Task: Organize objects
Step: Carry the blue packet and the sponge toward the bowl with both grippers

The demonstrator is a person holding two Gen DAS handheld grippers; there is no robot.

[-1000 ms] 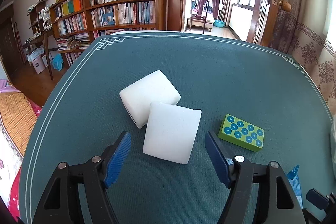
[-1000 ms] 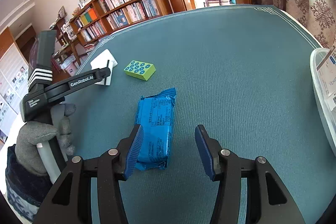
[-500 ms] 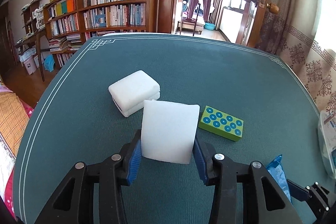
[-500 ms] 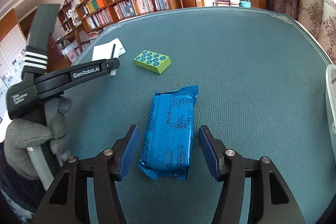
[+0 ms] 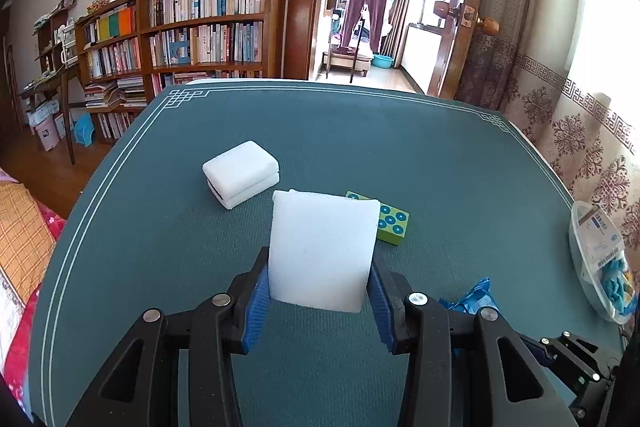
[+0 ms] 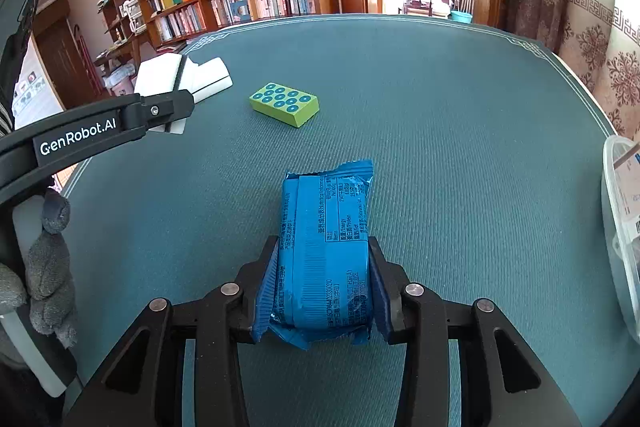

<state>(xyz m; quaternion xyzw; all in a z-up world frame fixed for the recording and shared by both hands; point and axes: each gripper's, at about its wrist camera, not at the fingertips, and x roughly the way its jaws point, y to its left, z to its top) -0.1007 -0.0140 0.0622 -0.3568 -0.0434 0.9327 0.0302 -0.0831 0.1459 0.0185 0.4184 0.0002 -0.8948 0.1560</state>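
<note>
On the left, the left hand-held gripper (image 5: 320, 291) has changed from standing wide around the leaning white foam block (image 5: 323, 251) a second ago to being clamped on it: its blue pads now press both side faces, and they were already squeezing half a second back. The block now stands clear of the stacked white foam pair (image 5: 241, 173) it was resting against, and it sits higher in the left wrist view, hiding part of the green dotted block (image 5: 394, 225) behind it, so it looks lifted off the counter (image 5: 440, 155). The foam pair stays where it was, well apart from the gripper.

In the middle, the green dotted block lies untouched on the green cloth.

To the right, the right hand-held gripper (image 6: 322, 291) has just been closing its jaws. Half a second ago they flanked the blue snack packet (image 6: 326, 251) with a gap on each side; now the pads bear on its long edges and the wrapper bulges slightly between them. The packet appears to lie still on the counter, not yet raised.

At the far right edge stands a clear plastic container (image 5: 580, 267), already holding a labelled item and something blue. Both grasps seem secured, so the carry to that container is probably the next step.
</note>
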